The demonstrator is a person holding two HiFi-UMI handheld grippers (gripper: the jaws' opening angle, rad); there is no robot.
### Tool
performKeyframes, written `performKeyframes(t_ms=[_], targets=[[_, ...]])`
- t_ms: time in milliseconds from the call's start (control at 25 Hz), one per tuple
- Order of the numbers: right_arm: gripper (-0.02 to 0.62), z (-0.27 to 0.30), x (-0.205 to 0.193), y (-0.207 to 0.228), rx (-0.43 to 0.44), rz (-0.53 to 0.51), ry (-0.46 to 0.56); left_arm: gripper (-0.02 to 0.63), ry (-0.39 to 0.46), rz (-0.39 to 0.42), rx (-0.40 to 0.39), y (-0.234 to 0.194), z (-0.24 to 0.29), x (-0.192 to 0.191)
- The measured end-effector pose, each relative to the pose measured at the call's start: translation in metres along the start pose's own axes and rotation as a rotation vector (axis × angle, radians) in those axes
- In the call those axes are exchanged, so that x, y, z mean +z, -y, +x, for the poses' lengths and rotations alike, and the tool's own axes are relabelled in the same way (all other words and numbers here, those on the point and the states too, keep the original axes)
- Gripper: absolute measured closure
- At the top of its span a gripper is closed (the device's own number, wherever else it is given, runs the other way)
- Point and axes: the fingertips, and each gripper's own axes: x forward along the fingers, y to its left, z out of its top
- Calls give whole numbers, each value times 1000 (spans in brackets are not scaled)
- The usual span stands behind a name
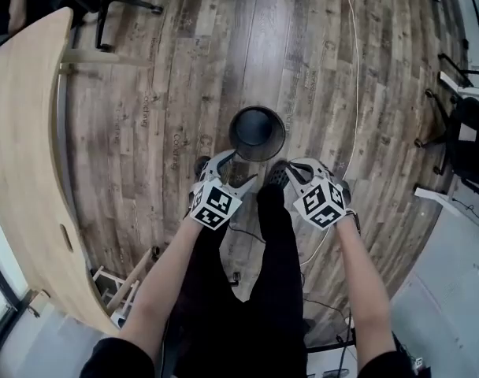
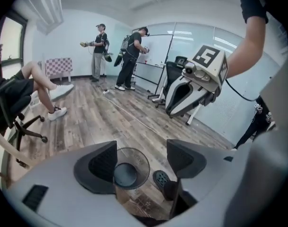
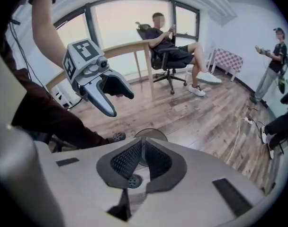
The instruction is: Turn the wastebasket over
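Up close, the left hand-held gripper [image 2: 141, 157] holds its jaws apart, empty. The right hand-held gripper [image 3: 142, 145] is shut tight, empty. Only the head view shows the whole wastebasket [image 1: 257, 132], upright in the middle of the floor [image 1: 326, 69].

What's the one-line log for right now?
wastebasket: upright on floor, untouched | left gripper: open, empty | right gripper: shut, empty

Grey-brown plank floor [image 1: 184, 69], dark round wastebasket [image 1: 257, 133] standing on it, mouth up, thin white cable [image 1: 356, 77] trailing over the boards just beside it, curved wooden table [image 1: 23, 179] at the left edge
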Motion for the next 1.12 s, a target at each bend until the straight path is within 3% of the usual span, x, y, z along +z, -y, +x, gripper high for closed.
performKeyframes(t_ms=[280, 480, 920, 1120], targets=[[558, -110, 68, 21, -131, 207, 209, 439, 211, 13, 91, -7, -91, 127], [560, -165, 107, 29, -198, 281, 331, 557, 298, 22, 108, -10, -140, 180], [560, -275, 177, 30, -293, 382, 587, 589, 457, -47, 51, 10, -237, 272], [561, -323, 208, 37, -350, 390, 711, 591, 526, -42, 28, 15, -275, 321]])
